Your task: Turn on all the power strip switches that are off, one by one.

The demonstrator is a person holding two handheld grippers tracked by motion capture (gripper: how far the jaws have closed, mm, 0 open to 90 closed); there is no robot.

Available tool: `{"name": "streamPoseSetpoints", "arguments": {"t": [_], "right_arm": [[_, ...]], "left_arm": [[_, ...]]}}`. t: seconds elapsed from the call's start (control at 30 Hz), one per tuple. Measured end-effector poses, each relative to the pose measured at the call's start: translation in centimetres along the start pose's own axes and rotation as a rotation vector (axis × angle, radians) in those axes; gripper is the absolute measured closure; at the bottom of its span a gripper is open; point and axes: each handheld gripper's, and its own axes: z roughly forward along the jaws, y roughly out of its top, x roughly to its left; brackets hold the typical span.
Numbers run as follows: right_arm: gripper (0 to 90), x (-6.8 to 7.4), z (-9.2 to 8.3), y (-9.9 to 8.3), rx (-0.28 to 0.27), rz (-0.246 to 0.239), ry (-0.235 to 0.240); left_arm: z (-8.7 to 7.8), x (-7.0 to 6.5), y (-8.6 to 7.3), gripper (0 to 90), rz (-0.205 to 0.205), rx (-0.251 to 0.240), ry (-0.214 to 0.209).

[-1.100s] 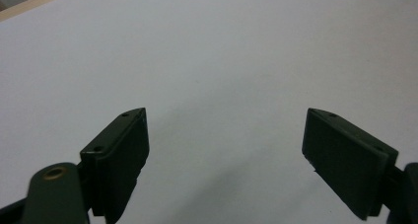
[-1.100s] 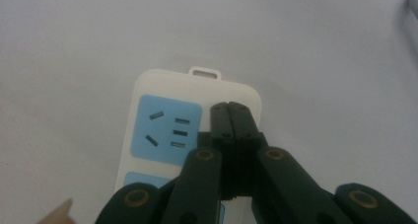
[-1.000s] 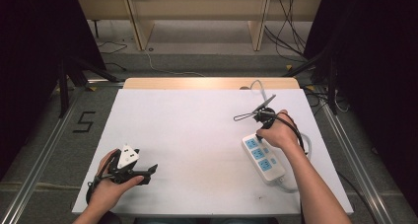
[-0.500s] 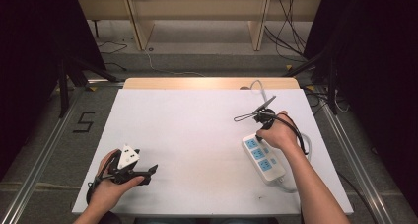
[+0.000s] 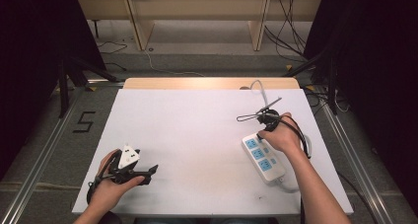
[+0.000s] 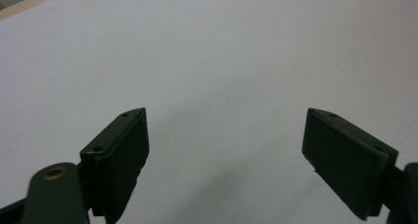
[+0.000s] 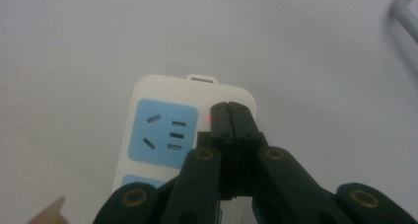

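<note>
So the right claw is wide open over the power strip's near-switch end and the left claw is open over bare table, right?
Not quite. The right claw is shut, its jaws pressed together over the power strip, as the right gripper view shows. The left claw is indeed open over bare table.

White table (image 5: 197,135), grey floor (image 5: 207,61) with cables (image 5: 286,26), wooden shelf legs (image 5: 140,21), dark surroundings
</note>
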Motion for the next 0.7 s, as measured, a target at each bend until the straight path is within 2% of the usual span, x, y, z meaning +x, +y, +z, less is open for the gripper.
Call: {"name": "streamPoseSetpoints", "arguments": {"t": [0.17,0.37,0.47,0.57,0.7], "right_arm": [[87.3,0.4,-0.4,-0.6,-0.079,-0.014,0.021],[81.0,1.5,-1.0,-1.5,-0.187,-0.069,0.069],[74.6,2.1,-1.3,-2.2,-0.264,-0.09,0.102],[68.0,2.8,-1.5,-3.0,-0.32,-0.111,0.142],[58.7,3.6,-1.8,-4.0,-0.389,-0.139,0.162]], "left_arm": [[0.0,0.0,0.0,17.9,0.001,0.002,0.0],[0.1,0.1,-0.1,17.9,-0.004,0.004,-0.001],[0.1,0.1,-0.1,17.9,-0.004,0.004,-0.002],[0.1,0.1,-0.1,17.9,-0.001,0.009,-0.003],[0.1,0.0,-0.1,17.9,-0.002,0.009,-0.002]]}}
